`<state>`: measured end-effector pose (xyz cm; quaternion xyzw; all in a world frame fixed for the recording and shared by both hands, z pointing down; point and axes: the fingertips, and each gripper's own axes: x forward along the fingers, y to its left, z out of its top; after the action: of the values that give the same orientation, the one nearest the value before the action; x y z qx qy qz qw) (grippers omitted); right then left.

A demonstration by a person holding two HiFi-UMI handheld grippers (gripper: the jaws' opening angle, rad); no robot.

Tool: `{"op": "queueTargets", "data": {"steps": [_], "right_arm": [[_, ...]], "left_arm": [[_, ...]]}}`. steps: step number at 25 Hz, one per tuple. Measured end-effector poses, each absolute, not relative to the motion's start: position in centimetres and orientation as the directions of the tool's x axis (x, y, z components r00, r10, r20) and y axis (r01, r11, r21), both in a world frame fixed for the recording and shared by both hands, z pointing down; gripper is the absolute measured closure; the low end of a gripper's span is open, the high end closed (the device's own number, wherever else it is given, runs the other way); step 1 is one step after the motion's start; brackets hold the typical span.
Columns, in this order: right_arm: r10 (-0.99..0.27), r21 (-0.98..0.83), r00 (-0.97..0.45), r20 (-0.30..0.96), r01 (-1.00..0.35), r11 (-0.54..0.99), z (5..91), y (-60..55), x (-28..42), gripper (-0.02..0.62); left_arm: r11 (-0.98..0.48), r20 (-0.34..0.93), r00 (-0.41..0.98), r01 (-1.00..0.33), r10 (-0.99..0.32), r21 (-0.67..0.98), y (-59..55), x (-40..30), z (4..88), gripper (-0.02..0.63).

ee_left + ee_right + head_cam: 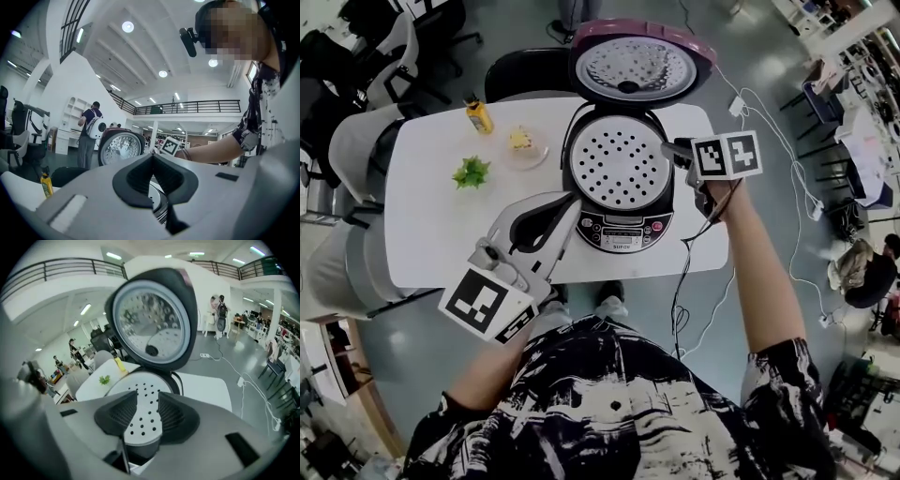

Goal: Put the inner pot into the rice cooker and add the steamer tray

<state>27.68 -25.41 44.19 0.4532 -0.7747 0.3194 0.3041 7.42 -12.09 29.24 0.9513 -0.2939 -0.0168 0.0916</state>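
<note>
Steamer tray (621, 164): perforated, seated flat in the mouth of the rice cooker (623, 232). Lid (639, 64) stands up behind. The cooker sits on the white table (431, 239), towards its near edge.

Right gripper (147, 398): over the cooker's right rim, tilted down, jaws spread, nothing pinched; the tray shows below the gap.

Left gripper (152, 157): by the cooker's front left, jaws pressed together, empty.

Left of the cooker: yellow bottle (478, 114), green plant (472, 172), small plate (525, 150).

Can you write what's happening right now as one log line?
steamer tray: in rice cooker | lid: open | left gripper: shut, empty | right gripper: open, empty, near tray edge
</note>
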Motion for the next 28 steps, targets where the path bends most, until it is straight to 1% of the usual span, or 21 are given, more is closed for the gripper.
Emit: {"op": "queueTargets", "data": {"steps": [1,3,6,8,11,15,21,28], "right_arm": [[-0.558,-0.229,-0.445,0.701,-0.881,0.415,42.3,-25.0,27.0,0.467],[-0.668,-0.204,-0.516,0.536,-0.847,0.490,37.5,-23.6,25.5,0.486],[-0.790,-0.110,-0.555,0.259,-0.830,0.547,30.0,-19.9,24.2,0.522],[-0.813,-0.053,-0.569,0.126,-0.822,0.567,26.5,-17.1,23.4,0.540],[-0.824,0.036,-0.566,0.010,-0.823,0.566,23.7,-13.5,22.9,0.582],[-0.852,0.058,-0.521,-0.049,-0.853,0.518,23.5,-10.4,23.9,0.592],[-0.854,0.012,-0.518,-0.053,-0.855,0.518,24.8,-9.1,26.1,0.597],[-0.861,0.028,-0.506,-0.040,-0.862,0.506,25.7,-9.3,26.9,0.597]], "left_arm": [[-0.810,0.025,0.825,-0.559,-0.564,0.180,-12.1,7.5,29.3,0.601],[-0.807,0.029,0.821,-0.566,-0.570,0.169,-12.4,7.6,29.1,0.601],[-0.803,0.029,0.814,-0.577,-0.580,0.150,-12.8,7.7,28.5,0.601],[-0.801,0.024,0.810,-0.584,-0.587,0.133,-13.2,7.9,27.9,0.601],[-0.800,0.017,0.806,-0.590,-0.592,0.106,-13.7,8.7,27.1,0.601],[-0.806,0.016,0.809,-0.587,-0.588,0.076,-13.7,10.1,26.2,0.601],[-0.815,0.029,0.817,-0.577,-0.576,0.055,-12.9,12.3,25.9,0.601],[-0.807,0.044,0.809,-0.588,-0.586,0.059,-12.8,13.1,26.4,0.601]]}}
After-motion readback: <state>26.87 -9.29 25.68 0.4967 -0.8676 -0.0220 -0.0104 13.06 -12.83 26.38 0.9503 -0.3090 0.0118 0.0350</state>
